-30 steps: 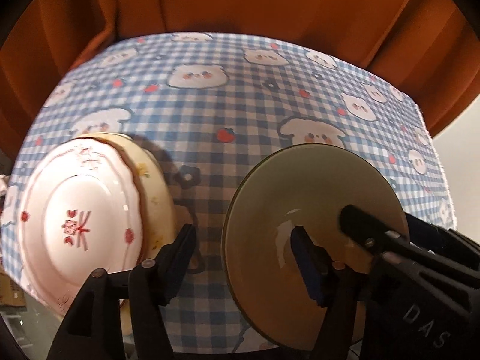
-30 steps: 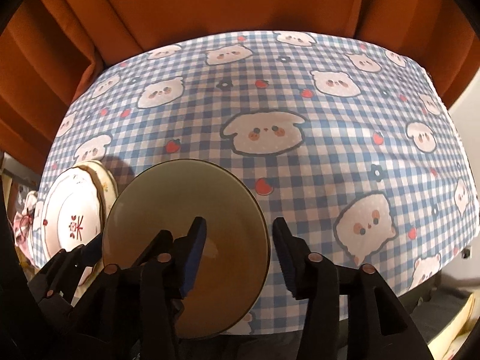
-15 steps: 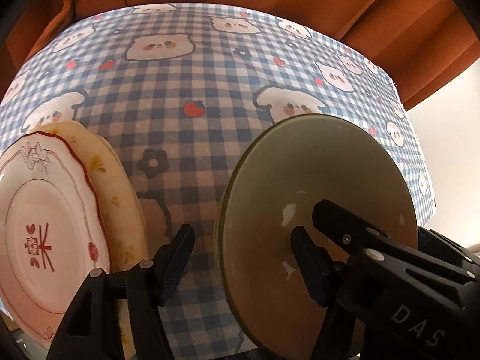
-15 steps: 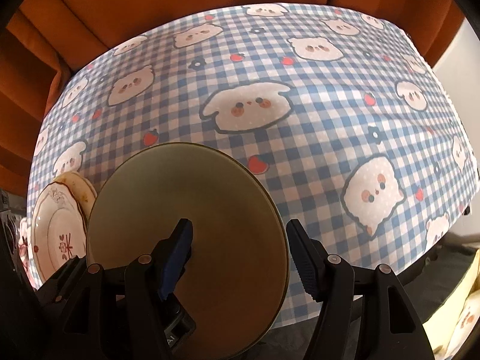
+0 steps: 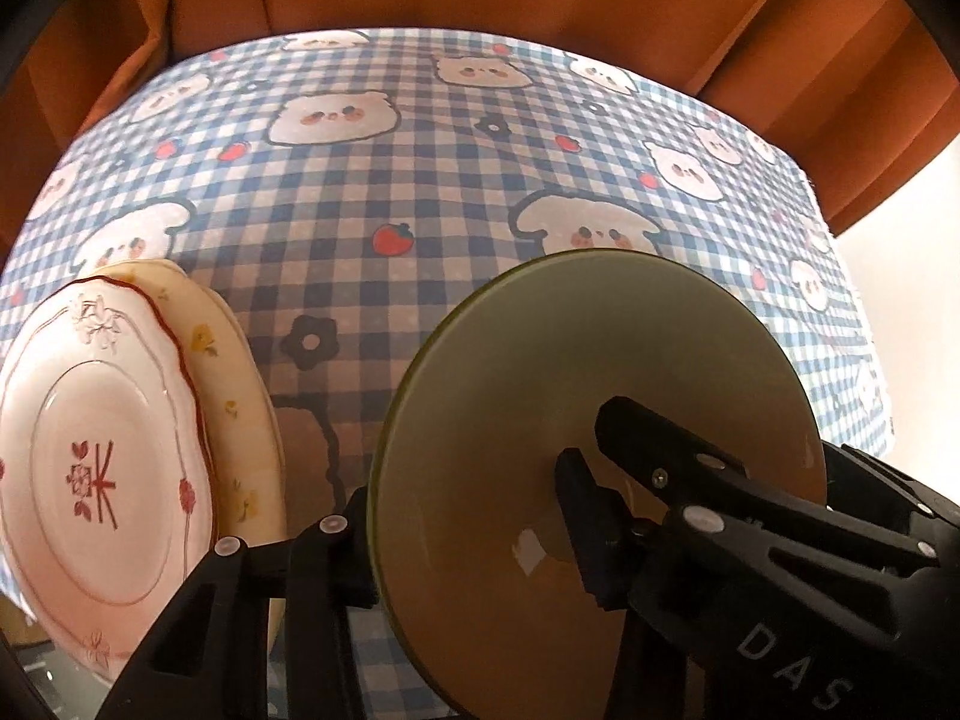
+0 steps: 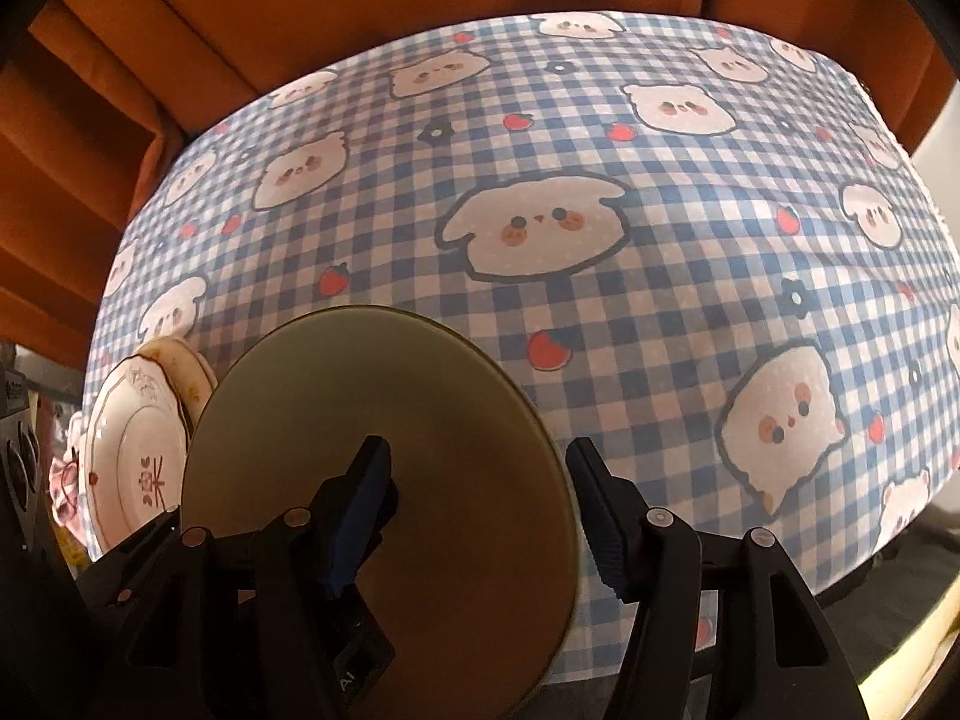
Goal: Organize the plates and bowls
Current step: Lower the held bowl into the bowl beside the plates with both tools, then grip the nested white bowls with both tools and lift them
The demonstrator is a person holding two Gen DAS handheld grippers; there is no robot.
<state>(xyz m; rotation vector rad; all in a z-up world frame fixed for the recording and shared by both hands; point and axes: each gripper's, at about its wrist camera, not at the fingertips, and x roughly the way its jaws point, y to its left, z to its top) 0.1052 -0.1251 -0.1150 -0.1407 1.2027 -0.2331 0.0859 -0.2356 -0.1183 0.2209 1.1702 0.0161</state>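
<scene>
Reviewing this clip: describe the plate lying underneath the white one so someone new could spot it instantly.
Start at the blue checked tablecloth with cartoon animal faces and go to its near-left edge, where two plates are stacked. The white plate with a red rim line and red flower motif lies on top; the cream plate shows as a crescent beneath it. Unlike the plain olive plate, it carries small yellow flowers.

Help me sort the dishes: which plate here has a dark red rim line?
The white plate on top of the stack at the left, with the red flower motif in its middle. The cream plate beneath has yellow flowers; the olive-green plate is plain.
</scene>
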